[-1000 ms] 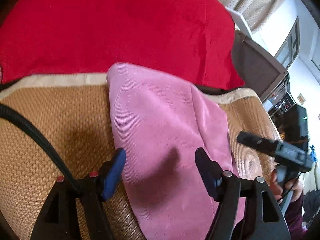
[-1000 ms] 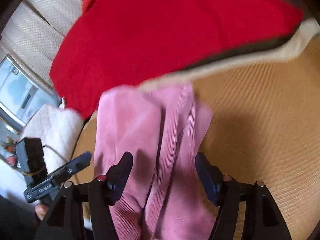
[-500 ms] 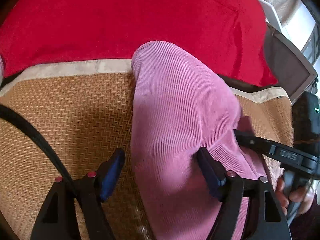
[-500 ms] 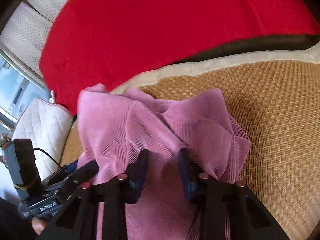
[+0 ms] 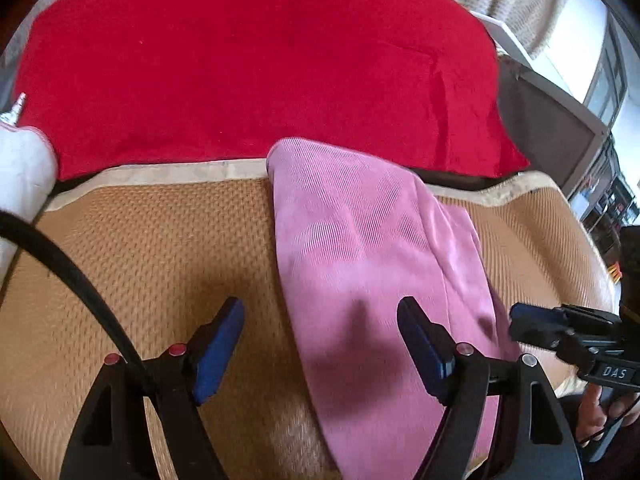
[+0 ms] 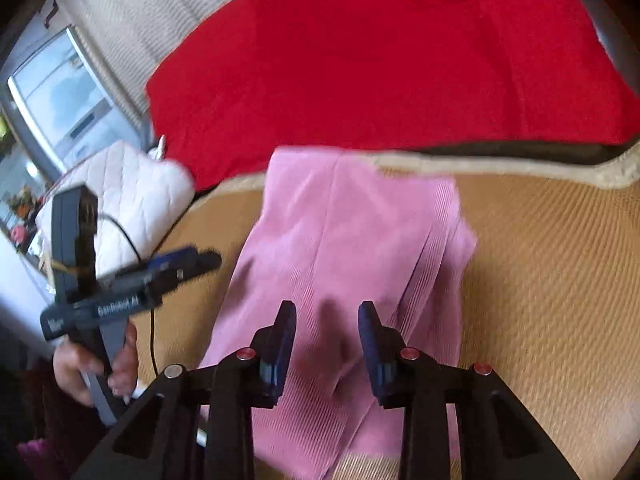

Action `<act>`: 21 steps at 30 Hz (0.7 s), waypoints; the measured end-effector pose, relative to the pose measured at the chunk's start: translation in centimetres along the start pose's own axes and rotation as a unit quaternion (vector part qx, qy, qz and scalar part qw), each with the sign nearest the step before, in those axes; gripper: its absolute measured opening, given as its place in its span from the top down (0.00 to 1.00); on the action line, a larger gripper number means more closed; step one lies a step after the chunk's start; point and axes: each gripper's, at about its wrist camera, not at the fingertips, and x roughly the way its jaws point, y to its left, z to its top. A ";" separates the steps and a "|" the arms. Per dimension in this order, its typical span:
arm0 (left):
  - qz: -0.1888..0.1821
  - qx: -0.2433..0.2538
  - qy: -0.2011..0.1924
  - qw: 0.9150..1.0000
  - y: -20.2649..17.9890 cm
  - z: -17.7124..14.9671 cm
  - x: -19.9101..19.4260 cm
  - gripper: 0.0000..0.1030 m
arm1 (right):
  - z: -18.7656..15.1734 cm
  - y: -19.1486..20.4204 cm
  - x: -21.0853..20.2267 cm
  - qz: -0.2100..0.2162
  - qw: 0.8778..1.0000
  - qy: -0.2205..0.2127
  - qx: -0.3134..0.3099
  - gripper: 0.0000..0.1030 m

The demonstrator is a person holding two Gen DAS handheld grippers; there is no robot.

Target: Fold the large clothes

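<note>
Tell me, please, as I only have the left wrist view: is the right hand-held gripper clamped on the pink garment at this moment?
Observer: No. In the right wrist view the right hand-held gripper is open, with a gap between its fingers, above the pink garment.
Operator: Thank you. Does the garment look like a single flat layer from that side?
Observer: No, the right wrist view shows several stacked layers with ribbed edges along its right side.
Operator: Is anything lying off the mat's left end, beyond my frame?
Observer: Yes, a white quilted cushion sits there, next to the red blanket, with a window behind it.
</note>
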 end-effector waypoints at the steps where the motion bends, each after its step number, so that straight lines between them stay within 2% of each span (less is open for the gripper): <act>1: 0.007 0.005 0.008 1.000 -0.4 -1.0 0.5 0.23 | -1.0 0.2 0.3 -0.002 1.000 0.016 -0.003 0.65; 4: 0.032 0.025 0.046 0.998 -1.8 -4.1 2.8 0.22 | -3.4 -0.3 3.1 -0.024 0.998 0.056 0.007 0.62; 6: 0.040 0.013 0.042 0.998 -1.7 -4.3 3.2 0.21 | -4.0 -0.8 4.3 -0.022 0.997 0.065 0.021 0.59; 8: 0.036 0.003 0.039 0.999 -1.6 -4.1 2.2 0.21 | -3.5 -0.7 3.2 -0.022 0.997 0.065 0.024 0.57; 10: 0.046 0.000 0.018 0.999 -1.9 -4.5 0.5 0.21 | -3.1 -0.4 1.7 -0.032 0.998 0.053 0.028 0.47; 13: 0.047 -0.012 -0.011 0.999 -3.2 -5.4 -2.9 0.21 | -2.7 0.6 -1.6 -0.064 0.998 0.027 0.010 0.41; 17: 0.075 -0.005 -0.050 0.996 -4.9 -5.3 -8.0 0.20 | -2.0 3.1 -5.8 -0.122 0.992 -0.012 -0.030 0.41; 21: 0.136 0.020 -0.115 0.984 -7.1 -4.6 -13.4 0.18 | -2.0 6.2 -10.9 -0.166 0.981 -0.068 -0.074 0.41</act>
